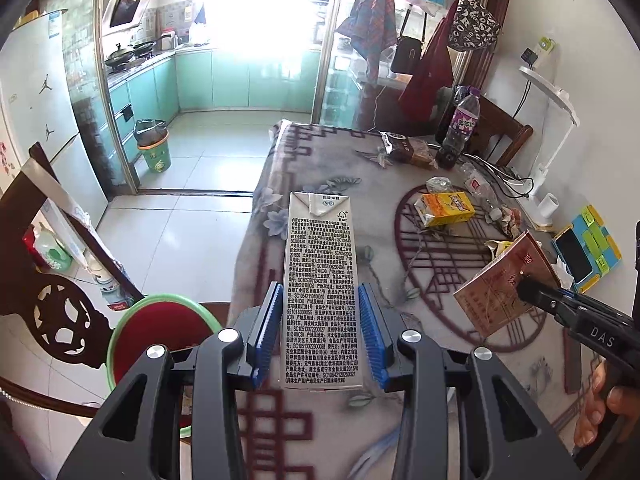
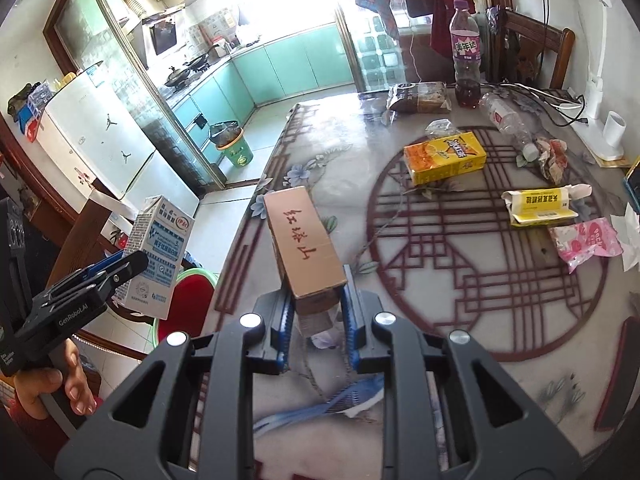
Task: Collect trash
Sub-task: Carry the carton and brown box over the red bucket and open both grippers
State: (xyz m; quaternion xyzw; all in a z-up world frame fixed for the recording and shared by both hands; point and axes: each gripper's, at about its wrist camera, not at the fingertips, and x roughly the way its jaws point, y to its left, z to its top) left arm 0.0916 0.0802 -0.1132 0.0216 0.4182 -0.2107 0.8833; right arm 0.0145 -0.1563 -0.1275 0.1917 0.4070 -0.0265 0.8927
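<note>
Carrying two pieces of trash off the counter. Left tongs clamp a milk carton, SIG and FSC marks readable, held over the counter's edge above a red-lined green basin, probably the drop spot. Right tongs grip a brown cigarette box with red handwriting. Next: move both over a bin, release. Yellow drink box and pink wrapper remain.
</note>
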